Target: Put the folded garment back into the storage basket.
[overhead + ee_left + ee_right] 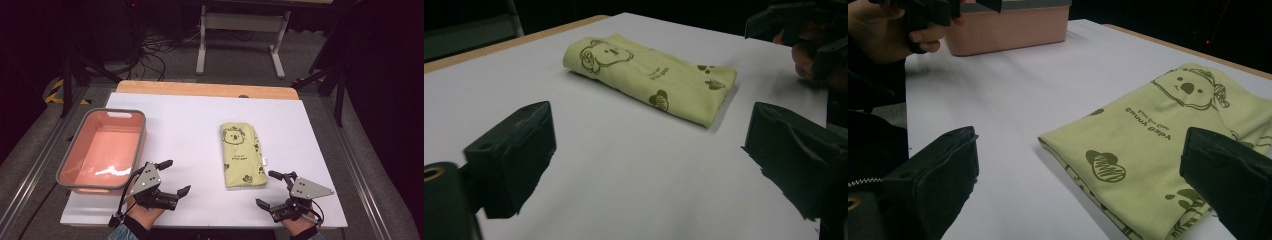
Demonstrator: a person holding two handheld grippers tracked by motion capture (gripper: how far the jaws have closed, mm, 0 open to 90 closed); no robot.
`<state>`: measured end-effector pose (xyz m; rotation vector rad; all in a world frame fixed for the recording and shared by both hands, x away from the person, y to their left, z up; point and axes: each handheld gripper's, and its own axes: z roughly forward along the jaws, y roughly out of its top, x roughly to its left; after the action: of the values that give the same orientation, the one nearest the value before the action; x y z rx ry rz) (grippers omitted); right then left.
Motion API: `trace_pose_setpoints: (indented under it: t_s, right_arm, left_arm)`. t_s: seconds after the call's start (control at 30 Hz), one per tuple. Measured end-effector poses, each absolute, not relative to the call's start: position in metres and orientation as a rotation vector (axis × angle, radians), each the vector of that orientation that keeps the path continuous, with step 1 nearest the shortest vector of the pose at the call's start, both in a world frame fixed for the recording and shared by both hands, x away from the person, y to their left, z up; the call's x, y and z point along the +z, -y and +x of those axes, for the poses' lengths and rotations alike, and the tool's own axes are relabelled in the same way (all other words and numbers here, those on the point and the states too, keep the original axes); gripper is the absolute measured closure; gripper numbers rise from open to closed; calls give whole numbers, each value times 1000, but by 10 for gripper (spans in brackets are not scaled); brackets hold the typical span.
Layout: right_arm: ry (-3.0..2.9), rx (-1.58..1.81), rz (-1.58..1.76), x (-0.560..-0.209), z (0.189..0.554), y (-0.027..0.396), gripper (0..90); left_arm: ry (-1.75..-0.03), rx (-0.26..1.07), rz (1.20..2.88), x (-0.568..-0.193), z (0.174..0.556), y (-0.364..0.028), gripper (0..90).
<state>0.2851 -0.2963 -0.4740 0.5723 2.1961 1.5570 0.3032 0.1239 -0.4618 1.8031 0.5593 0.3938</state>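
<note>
folded cloth point(242, 154) between grippers (nearer right point(274, 189))

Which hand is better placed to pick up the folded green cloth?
Probably the right. The right gripper sits open beside the folded green cloth's near corner; the left gripper, also open, is farther off by the pink bin.

The white tabletop point(190, 125) fills the middle of the high view, with a strip of pale wood point(205, 89) along its far edge. Grey carpeted floor point(240, 60) lies beyond it. At upper centre stands a white metal frame point(240, 22) on two legs, with dark cables point(155, 47) tangled to its left. Yellow-black hazard tape point(57, 92) marks the floor at the left. The surroundings are dark.
</note>
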Motion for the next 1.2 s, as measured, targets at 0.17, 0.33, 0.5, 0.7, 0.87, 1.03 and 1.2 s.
trace_pose_setpoints:
  t_s: [0.17,0.33,0.5,0.7,0.87,1.03,1.2]
  right_arm:
    - [-2191,1547,573,-473,285,297,22]
    - [-2209,1538,575,-473,286,298,20]
    - [-2207,1550,578,-472,287,299,18]
    - [-2216,1548,582,-473,287,298,16]
    - [-2217,1552,589,-473,288,299,16]
    - [-2220,1556,585,-473,287,300,29]
    - [-2224,1564,581,-472,287,301,39]
  left_arm:
    - [-539,368,1814,-453,314,-114,79]
    - [-525,336,1831,-445,324,-106,71]
    - [-510,322,1849,-440,332,-99,58]
    - [-508,288,1883,-433,343,-89,56]
    - [-495,282,1898,-427,352,-80,48]
    - [-490,271,1914,-424,361,-73,53]
    - [-476,291,1966,-419,370,-65,65]
